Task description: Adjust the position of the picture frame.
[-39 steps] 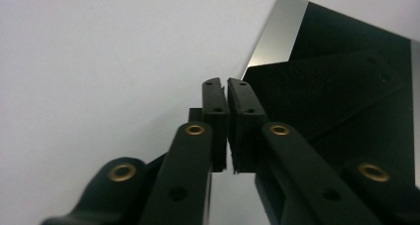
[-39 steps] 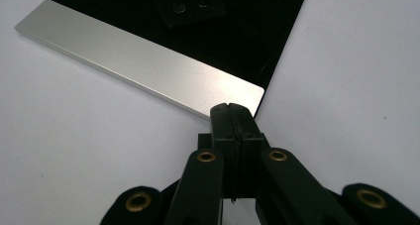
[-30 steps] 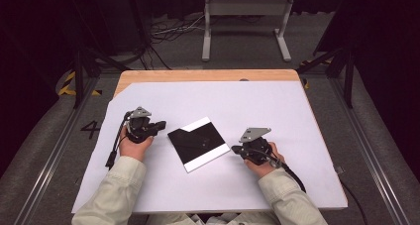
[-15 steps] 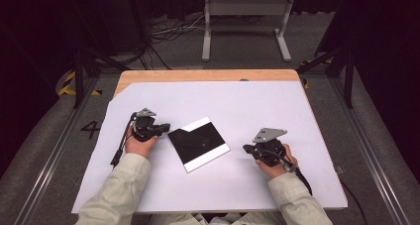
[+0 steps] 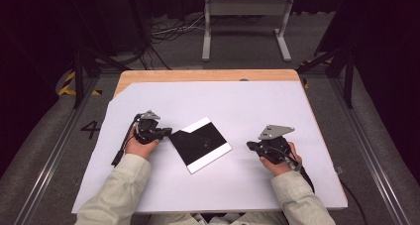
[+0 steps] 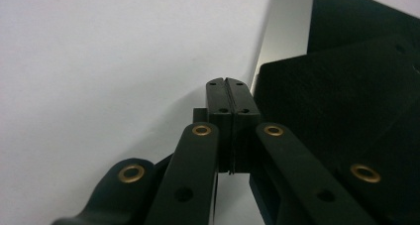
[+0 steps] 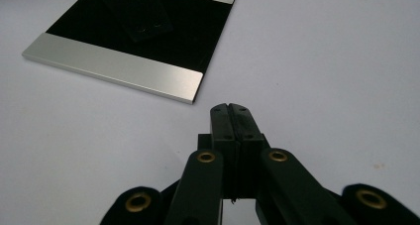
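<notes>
A flat square black plate (image 5: 200,144) with silver strips along two opposite edges lies on the white sheet, turned like a diamond. My left gripper (image 5: 169,132) is shut with nothing in it, its tips right at the plate's left corner; I cannot tell whether they touch. In the left gripper view the closed left gripper (image 6: 229,84) sits beside the dark plate (image 6: 346,106). My right gripper (image 5: 249,144) is shut and empty, resting to the right of the plate with a gap between. From the right gripper (image 7: 231,109), the plate (image 7: 138,36) lies ahead to the left.
The white sheet (image 5: 237,106) covers most of the wooden table (image 5: 198,75), whose far edge shows bare. A metal stand (image 5: 245,22) and cables sit on the floor beyond. Each gripper trails a cable toward the near edge.
My right gripper has drawn back to the right, away from the plate. The left gripper has edged slightly right, toward the plate's corner. The plate has not moved.
</notes>
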Tool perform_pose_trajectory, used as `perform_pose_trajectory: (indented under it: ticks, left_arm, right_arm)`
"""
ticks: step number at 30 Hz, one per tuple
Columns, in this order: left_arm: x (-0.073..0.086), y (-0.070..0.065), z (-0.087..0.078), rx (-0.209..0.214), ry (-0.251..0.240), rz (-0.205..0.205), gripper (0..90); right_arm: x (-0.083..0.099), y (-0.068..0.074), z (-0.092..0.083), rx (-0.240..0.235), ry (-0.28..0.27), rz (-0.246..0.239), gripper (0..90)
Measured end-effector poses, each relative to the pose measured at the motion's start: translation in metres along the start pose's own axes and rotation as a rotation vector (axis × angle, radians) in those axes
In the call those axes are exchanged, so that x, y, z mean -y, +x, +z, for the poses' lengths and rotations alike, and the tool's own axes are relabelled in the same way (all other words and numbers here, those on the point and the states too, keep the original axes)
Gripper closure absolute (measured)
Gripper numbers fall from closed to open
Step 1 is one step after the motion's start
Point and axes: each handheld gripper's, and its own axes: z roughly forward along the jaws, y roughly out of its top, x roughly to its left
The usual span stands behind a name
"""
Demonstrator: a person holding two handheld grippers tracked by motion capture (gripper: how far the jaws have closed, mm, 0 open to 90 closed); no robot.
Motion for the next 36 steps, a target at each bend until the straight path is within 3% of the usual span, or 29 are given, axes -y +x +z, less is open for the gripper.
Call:
perform_pose_trajectory:
  ticks: [11, 12, 14, 17, 21, 22, 28, 32, 36]
  left_arm:
    - [0.000, -0.023, -0.004, 0.071, 0.099, 0.103, 90.0]
    - [0.000, -0.028, -0.005, 0.088, 0.124, 0.133, 90.0]
    - [0.000, -0.030, -0.005, 0.093, 0.131, 0.153, 90.0]
    - [0.001, -0.042, -0.004, 0.135, 0.156, 0.179, 90.0]
    - [0.001, -0.050, -0.003, 0.169, 0.172, 0.201, 90.0]
    - [0.002, -0.058, -0.003, 0.200, 0.185, 0.202, 90.0]
    - [0.003, -0.077, 0.001, 0.272, 0.213, 0.244, 90.0]
    - [0.003, -0.088, 0.004, 0.300, 0.223, 0.277, 90.0]
    - [0.002, -0.098, 0.008, 0.330, 0.217, 0.304, 90.0]
  right_arm:
    - [-0.002, -0.007, -0.004, -0.005, -0.013, 0.014, 89.9]
    - [-0.003, -0.008, -0.005, -0.006, -0.015, 0.015, 89.9]
    - [-0.003, -0.008, -0.005, -0.005, -0.015, 0.016, 89.9]
    - [-0.004, -0.011, -0.007, -0.003, -0.021, 0.022, 89.9]
    - [-0.005, -0.013, -0.008, -0.004, -0.022, 0.030, 89.9]
    - [-0.005, -0.013, -0.008, -0.006, -0.021, 0.030, 89.9]
    - [-0.005, -0.014, -0.009, -0.007, -0.016, 0.031, 89.9]
    - [-0.005, -0.016, -0.009, -0.006, -0.004, 0.041, 89.9]
    - [-0.002, -0.020, -0.008, 0.023, 0.033, 0.076, 89.9]
